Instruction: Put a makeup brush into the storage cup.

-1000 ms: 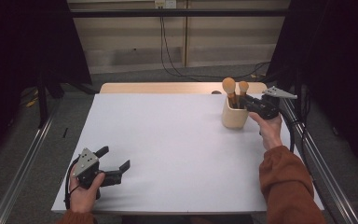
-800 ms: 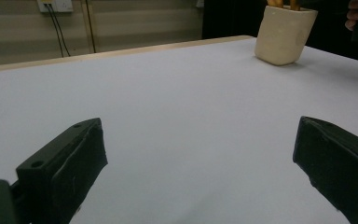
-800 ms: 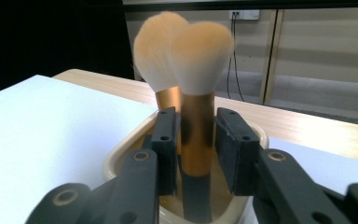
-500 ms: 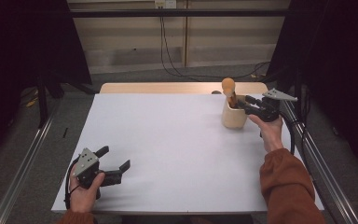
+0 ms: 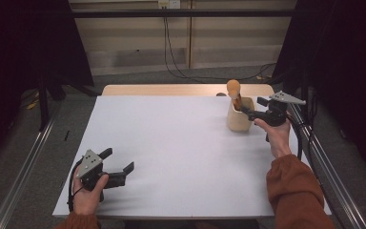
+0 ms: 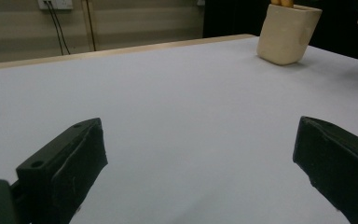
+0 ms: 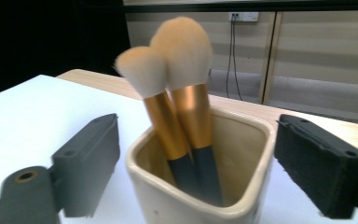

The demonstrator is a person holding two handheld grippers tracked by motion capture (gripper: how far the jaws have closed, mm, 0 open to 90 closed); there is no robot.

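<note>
Fingers (image 7: 324,175) of our right gripper (image 7: 200,186) had just been opening and stood wide on either side of the cream, square-mouthed ceramic cup (image 7: 200,186), pressing on nothing; the two brushes in it stood free of them. Our left gripper (image 5: 116,167) rested low on the near left of the white bench (image 5: 171,143), its fingers (image 6: 65,168) spread apart and empty.

We judged the risk to lie in drawing the right hand back: a finger could catch the cup's rim and tip it, and the cup stood near the bench's far right edge.

The two makeup brushes (image 7: 177,102) had pale peach bristle heads, gold ferrules and dark handles, and leaned together against one wall of the cup.
</note>
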